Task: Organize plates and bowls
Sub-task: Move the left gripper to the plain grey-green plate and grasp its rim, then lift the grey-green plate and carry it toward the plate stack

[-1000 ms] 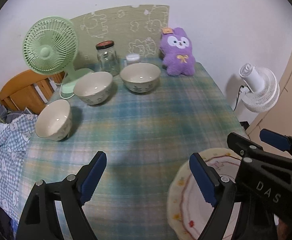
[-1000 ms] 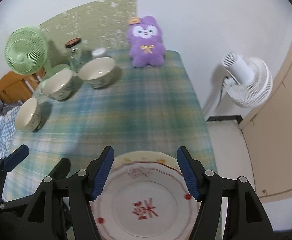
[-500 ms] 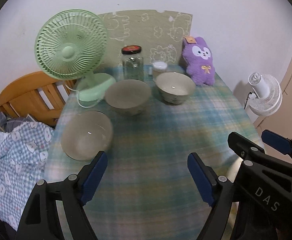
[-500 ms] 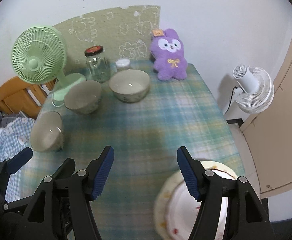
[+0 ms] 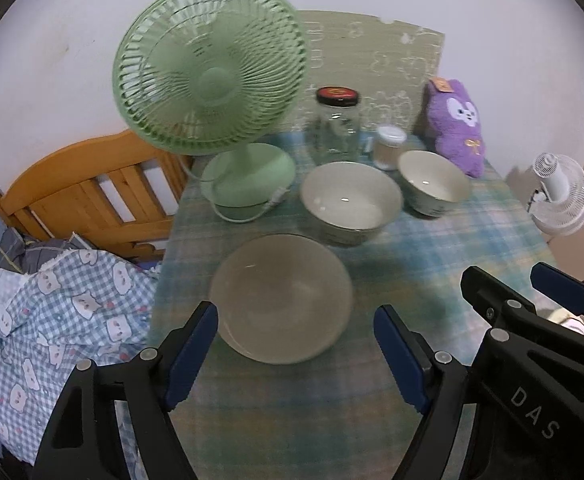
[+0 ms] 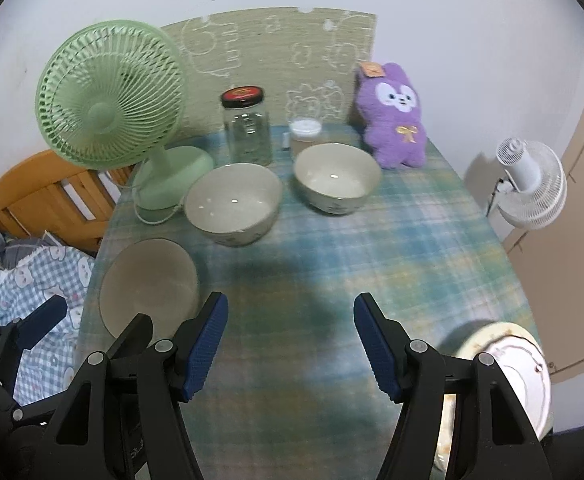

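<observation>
Left wrist view has the left tool [image 5: 295,354] hanging right over the nearest bowl [image 5: 280,297], jaws spread wide and empty. They've just been closing a bit, with nothing pinched, the bowl only sits beyond the pads, so I'd guess it's lining up for the rim. The middle bowl [image 5: 351,200] and far bowl [image 5: 434,184] sit in a loose diagonal toward the back, probably waiting to get nested. The right tool [image 6: 290,346] is open too, holding nothing, over bare cloth, with the flowery plate [image 6: 510,368] off at the near right corner of the table [image 6: 392,248]. The table wears a blue-green plaid cloth and is pretty crowded at the back: green desk fan [image 5: 211,80], glass jar [image 5: 338,126], purple plush bunny [image 6: 396,118]. There's a white wall behind, a wooden bed frame [image 5: 75,184] on the left and a white fan [image 6: 532,184] on the right.
</observation>
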`<state>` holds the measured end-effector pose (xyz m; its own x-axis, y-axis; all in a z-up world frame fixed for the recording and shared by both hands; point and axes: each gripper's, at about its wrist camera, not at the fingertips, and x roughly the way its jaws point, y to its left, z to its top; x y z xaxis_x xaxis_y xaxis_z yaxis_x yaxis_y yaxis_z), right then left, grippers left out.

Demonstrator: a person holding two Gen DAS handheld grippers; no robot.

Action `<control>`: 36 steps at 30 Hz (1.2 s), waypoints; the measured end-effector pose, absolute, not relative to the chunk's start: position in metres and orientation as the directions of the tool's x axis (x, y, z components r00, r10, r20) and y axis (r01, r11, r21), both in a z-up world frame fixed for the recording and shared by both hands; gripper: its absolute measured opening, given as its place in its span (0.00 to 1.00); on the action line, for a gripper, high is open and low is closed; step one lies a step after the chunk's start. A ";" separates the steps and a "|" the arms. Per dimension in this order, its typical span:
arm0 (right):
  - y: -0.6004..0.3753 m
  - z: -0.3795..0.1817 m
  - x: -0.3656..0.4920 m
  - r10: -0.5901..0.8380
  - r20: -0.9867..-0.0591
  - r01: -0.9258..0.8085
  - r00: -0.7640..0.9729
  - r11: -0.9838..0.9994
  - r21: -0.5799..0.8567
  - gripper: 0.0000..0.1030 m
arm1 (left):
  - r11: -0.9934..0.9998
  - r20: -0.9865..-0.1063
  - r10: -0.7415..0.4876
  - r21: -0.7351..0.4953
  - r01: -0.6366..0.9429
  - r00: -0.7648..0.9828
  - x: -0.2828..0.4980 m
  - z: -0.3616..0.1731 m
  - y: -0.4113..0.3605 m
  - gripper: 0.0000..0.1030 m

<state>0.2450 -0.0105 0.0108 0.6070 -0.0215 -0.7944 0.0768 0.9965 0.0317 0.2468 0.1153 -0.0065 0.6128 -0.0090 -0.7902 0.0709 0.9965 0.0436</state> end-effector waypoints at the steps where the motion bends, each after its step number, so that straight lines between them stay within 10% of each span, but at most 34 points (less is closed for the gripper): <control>1: -0.005 0.009 0.249 -0.019 -0.795 0.073 0.607 0.997 0.032 0.67 | 0.997 -0.790 -0.005 0.044 0.066 0.613 0.249 -0.008 0.121 0.77; 15: 0.051 -0.049 0.302 0.016 -0.827 0.030 0.562 0.999 0.039 0.57 | 0.998 -0.825 0.028 0.050 0.024 0.564 0.297 -0.064 0.171 0.50; 27: 0.068 -0.079 0.325 0.029 -0.863 0.015 0.505 0.999 0.043 0.19 | 0.999 -0.854 -0.007 0.019 0.045 0.520 0.314 -0.092 0.174 0.30; 36: 0.070 -0.078 0.325 0.006 -0.871 0.044 0.491 0.999 0.031 0.18 | 0.999 -0.868 -0.020 -0.003 0.035 0.496 0.314 -0.092 0.178 0.26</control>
<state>0.3252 0.0696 -0.0781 0.4906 0.0059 -0.8713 0.0437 0.9985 0.0314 0.3143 0.1781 -0.0921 0.4960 -0.0198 -0.8681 0.0354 0.9994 -0.0026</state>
